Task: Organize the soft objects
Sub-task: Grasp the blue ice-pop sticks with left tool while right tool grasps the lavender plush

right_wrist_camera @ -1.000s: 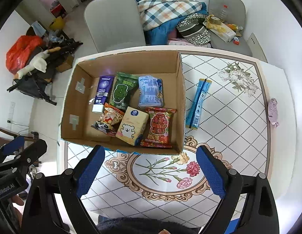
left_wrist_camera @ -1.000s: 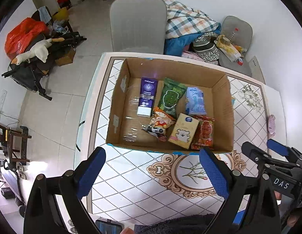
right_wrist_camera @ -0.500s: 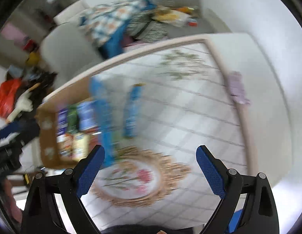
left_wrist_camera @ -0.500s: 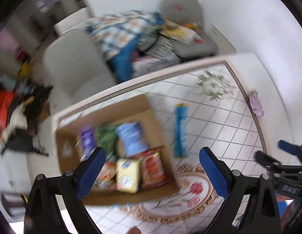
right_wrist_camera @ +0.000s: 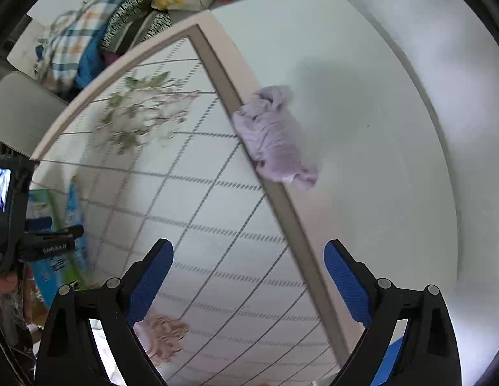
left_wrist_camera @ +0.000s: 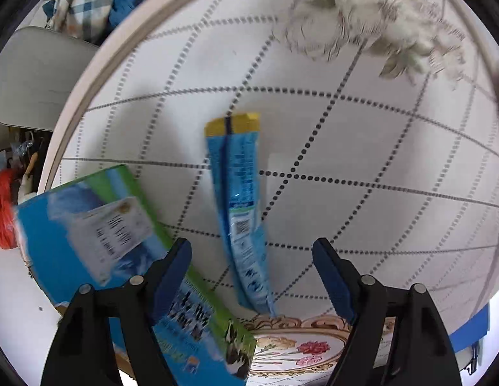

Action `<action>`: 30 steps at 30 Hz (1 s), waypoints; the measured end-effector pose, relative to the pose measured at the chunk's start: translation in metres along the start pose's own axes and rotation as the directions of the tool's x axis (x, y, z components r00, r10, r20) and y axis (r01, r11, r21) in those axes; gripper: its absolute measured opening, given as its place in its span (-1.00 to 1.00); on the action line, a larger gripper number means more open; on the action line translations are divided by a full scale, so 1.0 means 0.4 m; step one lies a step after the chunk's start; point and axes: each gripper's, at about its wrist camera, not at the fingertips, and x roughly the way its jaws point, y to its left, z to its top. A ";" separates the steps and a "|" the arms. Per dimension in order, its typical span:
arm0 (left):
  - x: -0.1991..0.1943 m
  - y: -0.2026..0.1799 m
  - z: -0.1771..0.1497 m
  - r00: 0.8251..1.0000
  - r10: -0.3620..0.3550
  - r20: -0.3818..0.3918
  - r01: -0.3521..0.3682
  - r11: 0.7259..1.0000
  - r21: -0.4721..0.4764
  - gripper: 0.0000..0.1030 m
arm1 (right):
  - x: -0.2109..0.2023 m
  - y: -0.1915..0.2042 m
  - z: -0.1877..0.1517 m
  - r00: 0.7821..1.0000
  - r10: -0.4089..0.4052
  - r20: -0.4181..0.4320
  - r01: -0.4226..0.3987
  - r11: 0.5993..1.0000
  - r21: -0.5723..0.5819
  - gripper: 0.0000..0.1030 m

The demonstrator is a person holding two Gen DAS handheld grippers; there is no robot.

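Observation:
A long blue snack packet with a yellow end (left_wrist_camera: 238, 206) lies on the patterned table mat (left_wrist_camera: 362, 148). My left gripper (left_wrist_camera: 251, 276) is open, low over the packet's near end, one finger on each side of it. The box's outer wall, printed blue and green (left_wrist_camera: 98, 241), stands just left of the left finger. A crumpled lilac cloth (right_wrist_camera: 275, 135) lies across the mat's right border on the white table (right_wrist_camera: 378, 112). My right gripper (right_wrist_camera: 247, 283) is open and empty, short of the cloth. The left gripper also shows in the right wrist view (right_wrist_camera: 40, 244).
A grey chair (left_wrist_camera: 30, 77) stands beyond the table's far edge, with checked and blue clothes (right_wrist_camera: 72, 41) piled on the chair beside it. A red bag (left_wrist_camera: 1, 212) lies on the floor at the left. The white wall rises close on the right.
Both grippers have swung right and dropped toward the table. The left one went from above the open box to the blue packet; the right one now faces the lilac cloth.

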 end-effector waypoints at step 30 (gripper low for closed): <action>0.043 0.049 -0.019 0.976 -0.208 0.063 0.217 0.941 -0.261 -0.29 | 0.298 0.018 0.212 0.986 -0.048 -0.159 0.031 0.994 -0.107 0.26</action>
